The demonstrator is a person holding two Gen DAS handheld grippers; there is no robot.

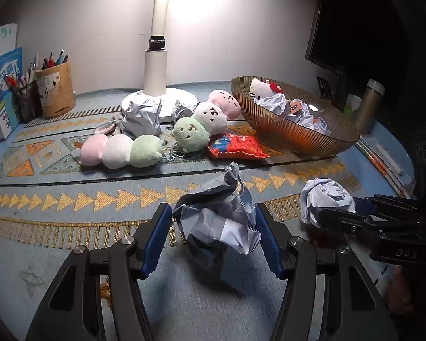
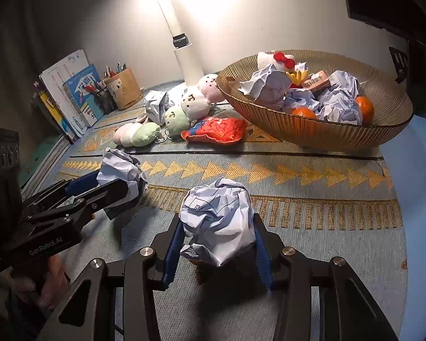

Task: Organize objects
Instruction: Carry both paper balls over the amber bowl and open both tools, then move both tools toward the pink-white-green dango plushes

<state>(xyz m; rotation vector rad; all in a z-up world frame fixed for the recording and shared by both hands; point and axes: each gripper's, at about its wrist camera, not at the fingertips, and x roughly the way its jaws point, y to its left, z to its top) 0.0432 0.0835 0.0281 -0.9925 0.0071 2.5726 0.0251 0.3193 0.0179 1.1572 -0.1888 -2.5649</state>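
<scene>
My left gripper (image 1: 213,227) is shut on a crumpled paper ball (image 1: 221,216) and holds it just above the patterned mat; it also shows in the right wrist view (image 2: 119,183) with its ball (image 2: 119,170). My right gripper (image 2: 217,241) is shut on a second crumpled paper ball (image 2: 217,221); it shows in the left wrist view (image 1: 323,213) with its ball (image 1: 325,199). An amber ribbed bowl (image 2: 326,133) at the back right holds several paper balls, two oranges and a Hello Kitty plush (image 2: 272,59).
Two dango plush toys (image 1: 122,149) (image 1: 210,116), a red snack pouch (image 1: 235,146) and two paper balls (image 1: 142,116) lie by the white lamp base (image 1: 159,96). Pen cups (image 1: 54,88) and books stand at the back left. A steel flask (image 1: 367,105) stands behind the bowl.
</scene>
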